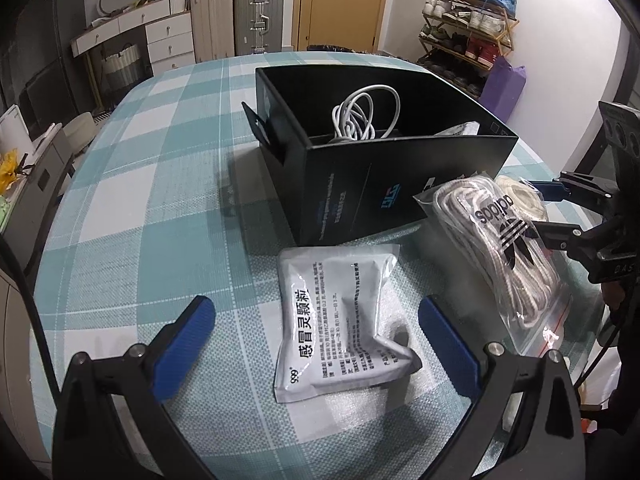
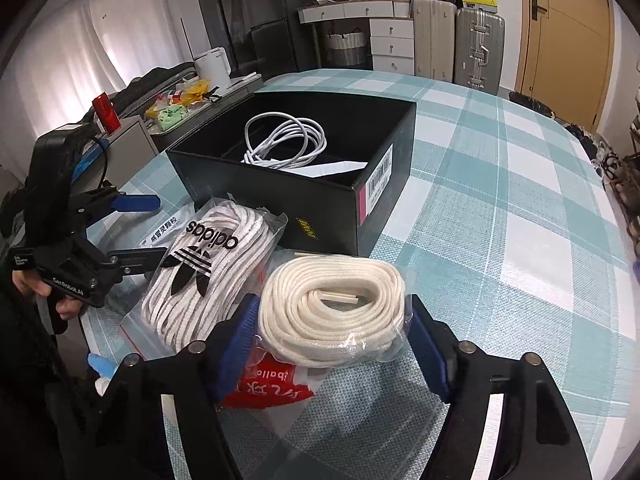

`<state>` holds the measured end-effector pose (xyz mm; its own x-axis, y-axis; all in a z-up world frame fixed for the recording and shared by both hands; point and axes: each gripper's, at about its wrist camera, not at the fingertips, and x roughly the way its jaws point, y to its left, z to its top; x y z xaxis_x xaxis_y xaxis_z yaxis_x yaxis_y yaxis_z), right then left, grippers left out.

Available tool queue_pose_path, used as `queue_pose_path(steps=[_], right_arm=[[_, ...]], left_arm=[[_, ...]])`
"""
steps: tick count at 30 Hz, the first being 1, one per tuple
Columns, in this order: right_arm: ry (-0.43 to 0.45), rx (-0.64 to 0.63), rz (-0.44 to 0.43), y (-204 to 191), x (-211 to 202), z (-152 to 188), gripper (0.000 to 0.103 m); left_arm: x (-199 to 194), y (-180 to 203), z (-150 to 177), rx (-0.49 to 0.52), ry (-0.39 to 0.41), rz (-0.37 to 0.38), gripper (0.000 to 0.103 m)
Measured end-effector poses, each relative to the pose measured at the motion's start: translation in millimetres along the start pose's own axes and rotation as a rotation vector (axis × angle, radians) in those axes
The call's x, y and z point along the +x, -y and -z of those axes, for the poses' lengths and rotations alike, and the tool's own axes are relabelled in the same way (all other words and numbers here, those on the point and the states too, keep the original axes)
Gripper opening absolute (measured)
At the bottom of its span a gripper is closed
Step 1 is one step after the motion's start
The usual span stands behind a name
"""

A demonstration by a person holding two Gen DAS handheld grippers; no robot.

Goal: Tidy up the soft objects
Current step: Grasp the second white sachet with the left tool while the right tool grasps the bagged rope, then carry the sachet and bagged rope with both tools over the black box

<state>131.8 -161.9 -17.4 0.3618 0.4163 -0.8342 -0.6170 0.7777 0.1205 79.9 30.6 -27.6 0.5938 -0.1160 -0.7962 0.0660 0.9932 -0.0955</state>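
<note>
A black open box (image 1: pixel 360 184) (image 2: pixel 332 200) stands on the table and holds a coiled white cable (image 1: pixel 362 114) (image 2: pixel 286 140). A white medicine pouch (image 1: pixel 340 320) lies between the fingers of my open left gripper (image 1: pixel 316 344). A clear Adidas bag of striped laces (image 1: pixel 496 240) (image 2: pixel 208 264) lies beside the box. A clear bag of cream cord (image 2: pixel 332 312) lies between the fingers of my right gripper (image 2: pixel 332 340), which is open around it. A red-printed bag (image 2: pixel 272 384) lies under it.
The round table has a teal and white checked cloth (image 1: pixel 160 200) (image 2: pixel 500 200). Suitcases (image 1: pixel 256 16), drawers and a shoe rack (image 1: pixel 468 28) stand beyond the table. A side cabinet with clutter (image 2: pixel 176 108) is at the left.
</note>
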Motion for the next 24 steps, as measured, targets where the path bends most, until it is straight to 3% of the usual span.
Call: queue_pose_path(steps=[7,10,15,24], right_arm=[[0.012,-0.014,0.021,1.7,-8.9,1.6,0.069],[0.018,-0.018,0.034,2.2,-12.5,1.4,0.068],[0.029,-0.023,0.046,2.7,-18.0,1.0,0.068],[0.042,-0.033,0.058,2.3,-24.5,1.3,0.067]], left_arm=[[-0.4,4.8,3.0,0.027,-0.020,0.001,0.089],[-3.6,5.8,2.9,0.031,-0.020,0.009,0.078],[-8.0,3.1,3.7,0.031,-0.004,0.025,0.041],[-13.4,5.0,2.7,0.042,0.005,0.040,0.031]])
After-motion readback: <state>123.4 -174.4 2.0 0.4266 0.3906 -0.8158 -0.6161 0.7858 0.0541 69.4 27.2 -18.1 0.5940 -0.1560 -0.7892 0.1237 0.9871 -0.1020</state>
